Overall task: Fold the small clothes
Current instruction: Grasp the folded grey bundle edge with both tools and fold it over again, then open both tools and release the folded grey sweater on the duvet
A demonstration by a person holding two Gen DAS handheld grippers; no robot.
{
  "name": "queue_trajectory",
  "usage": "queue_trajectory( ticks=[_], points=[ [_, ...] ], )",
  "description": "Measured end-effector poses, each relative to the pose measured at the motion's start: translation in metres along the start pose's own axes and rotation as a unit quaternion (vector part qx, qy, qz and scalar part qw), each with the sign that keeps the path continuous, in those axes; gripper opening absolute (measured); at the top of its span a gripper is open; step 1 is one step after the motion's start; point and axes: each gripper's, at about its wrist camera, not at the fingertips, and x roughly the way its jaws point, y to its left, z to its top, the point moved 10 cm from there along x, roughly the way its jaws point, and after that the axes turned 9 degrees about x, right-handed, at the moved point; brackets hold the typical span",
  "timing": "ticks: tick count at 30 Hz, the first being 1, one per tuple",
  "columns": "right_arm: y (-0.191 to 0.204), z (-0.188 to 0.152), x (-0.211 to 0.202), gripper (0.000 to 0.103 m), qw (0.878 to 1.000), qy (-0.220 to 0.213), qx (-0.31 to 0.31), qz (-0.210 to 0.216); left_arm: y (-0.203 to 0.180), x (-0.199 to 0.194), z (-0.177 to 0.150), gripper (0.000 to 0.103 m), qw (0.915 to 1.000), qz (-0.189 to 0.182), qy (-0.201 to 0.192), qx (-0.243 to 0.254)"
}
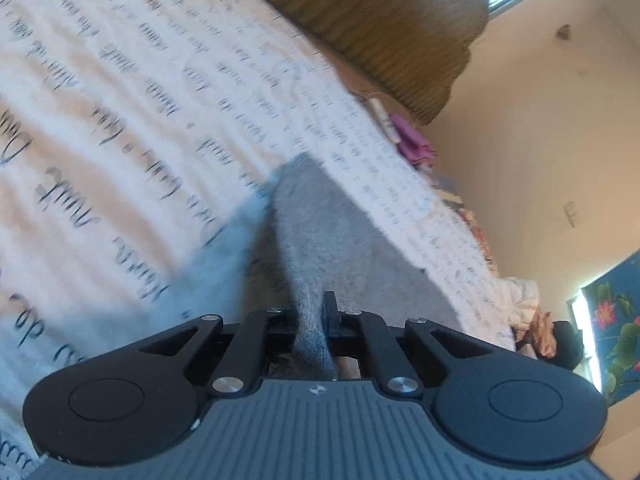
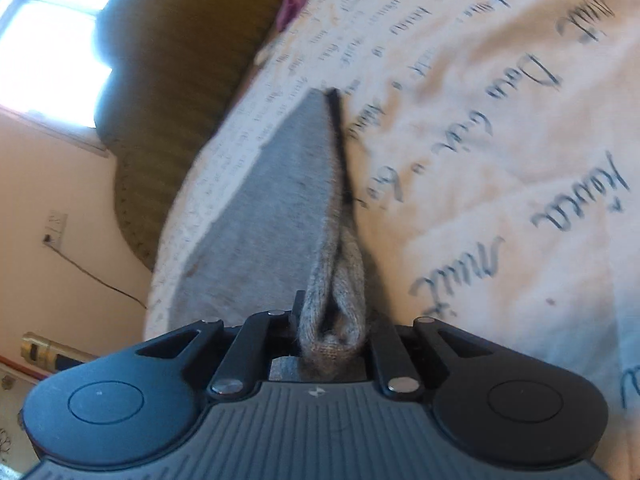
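A grey knitted garment (image 1: 320, 220) is stretched out over a white bedspread with black script (image 1: 120, 120). My left gripper (image 1: 316, 312) is shut on one end of it, the cloth bunched between the fingers. In the right wrist view the same grey garment (image 2: 288, 184) runs away from the camera, with a thin dark edge along its right side. My right gripper (image 2: 332, 320) is shut on a thick folded bunch of its other end. Both views are blurred by motion.
The white bedspread (image 2: 500, 120) covers the bed in both views. A brown ribbed cushion (image 1: 380, 28) lies at the bed's far side, with pink cloth (image 1: 412, 140) and other clothes piled along the edge. Cream walls and a bright window (image 2: 52, 52) lie beyond.
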Motion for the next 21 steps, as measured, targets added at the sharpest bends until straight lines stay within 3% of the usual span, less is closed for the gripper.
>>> queue_trajectory(
  ticks=[2,3,5,6,7,9,10,12,16,18,21],
  points=[
    [0.004,0.007,-0.015,0.019,1.0,-0.011,-0.011,0.0,0.024,-0.003,-0.003,0.014,0.9992,0.029,0.011,-0.025],
    [0.01,0.016,-0.026,0.023,0.999,-0.029,-0.026,0.002,0.031,-0.012,0.005,0.015,0.9986,0.033,-0.003,-0.042],
    [0.027,0.041,-0.048,0.052,0.994,-0.082,-0.069,0.007,0.032,-0.042,0.037,0.026,0.9965,0.03,-0.068,-0.038],
    [0.036,0.053,-0.053,0.062,0.991,-0.1,-0.086,0.006,0.031,-0.058,0.057,0.05,0.9932,0.044,-0.106,-0.022],
    [0.046,0.068,-0.055,0.071,0.987,-0.116,-0.106,-0.001,0.028,-0.072,0.078,0.081,0.9875,0.064,-0.144,-0.002],
    [0.066,0.093,-0.041,0.071,0.983,-0.119,-0.139,0.003,0.019,-0.085,0.118,0.103,0.9714,0.107,-0.21,0.029],
    [0.073,0.104,-0.025,0.071,0.982,-0.112,-0.149,-0.001,0.013,-0.081,0.133,0.103,0.9658,0.107,-0.231,0.046],
    [0.08,0.123,0.013,0.071,0.981,-0.095,-0.167,-0.027,0.007,-0.044,0.151,0.096,0.9702,0.111,-0.205,0.068],
    [0.079,0.138,0.086,0.071,0.978,-0.051,-0.185,-0.085,-0.008,0.07,0.138,0.079,0.9852,0.098,-0.072,0.12],
    [0.076,0.133,0.106,0.071,0.975,-0.035,-0.197,-0.093,-0.019,0.118,0.119,0.077,0.9821,0.088,-0.006,0.166],
    [0.078,0.122,0.125,0.066,0.97,-0.02,-0.224,-0.091,-0.032,0.159,0.109,0.078,0.9731,0.09,0.025,0.211]
  ],
)
